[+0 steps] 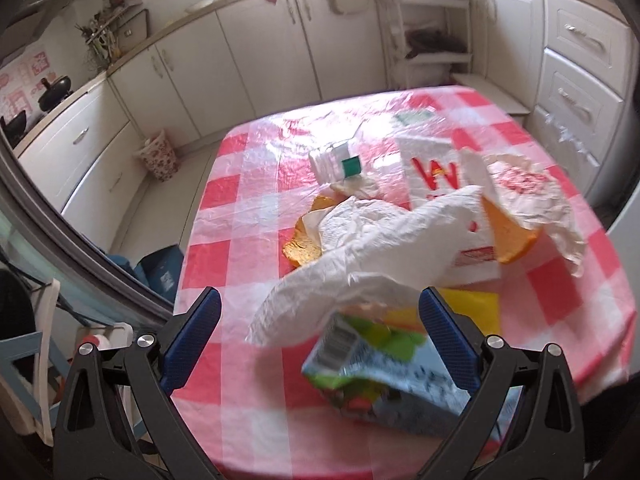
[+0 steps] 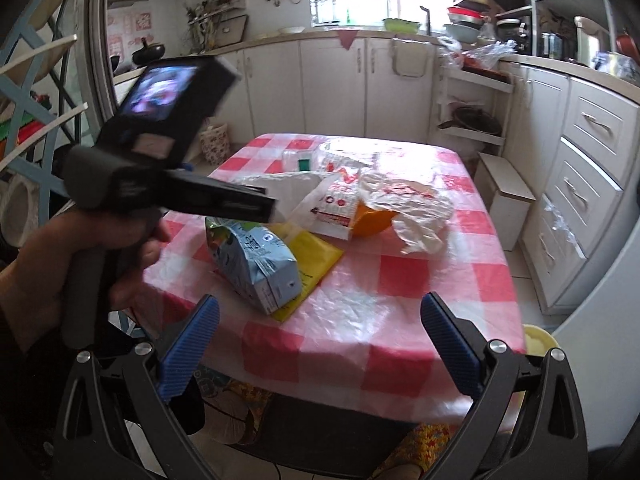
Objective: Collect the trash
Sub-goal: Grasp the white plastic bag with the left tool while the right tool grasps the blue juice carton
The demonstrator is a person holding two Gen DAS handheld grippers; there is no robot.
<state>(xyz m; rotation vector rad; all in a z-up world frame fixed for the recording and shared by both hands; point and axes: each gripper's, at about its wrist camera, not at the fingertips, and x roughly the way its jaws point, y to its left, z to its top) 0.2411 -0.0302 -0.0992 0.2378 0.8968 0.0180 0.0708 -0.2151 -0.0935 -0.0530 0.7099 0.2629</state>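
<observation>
The left hand-held gripper (image 1: pixel 320 344) hangs over the near part of the table (image 1: pixel 560 300), its blue fingers (image 1: pixel 192 340) spread wide apart and clamped on nothing; between them, below, lie a crumpled white paper towel (image 1: pixel 360 248) and a blue-green carton (image 1: pixel 384 376), the carton resting partly on a yellow sheet (image 1: pixel 480 308); farther back sit orange peel (image 1: pixel 304 244), a white bag with red print (image 1: pixel 440 184), a crumpled wrapper (image 1: pixel 532 196) and a small white pack with a green label (image 1: pixel 340 162). The right hand-held gripper (image 2: pixel 320 344) hovers off the table's near edge, fingers likewise apart and empty; in its view a hand (image 2: pixel 52 264) grips the left device's handle, beside the carton (image 2: pixel 256 264).
</observation>
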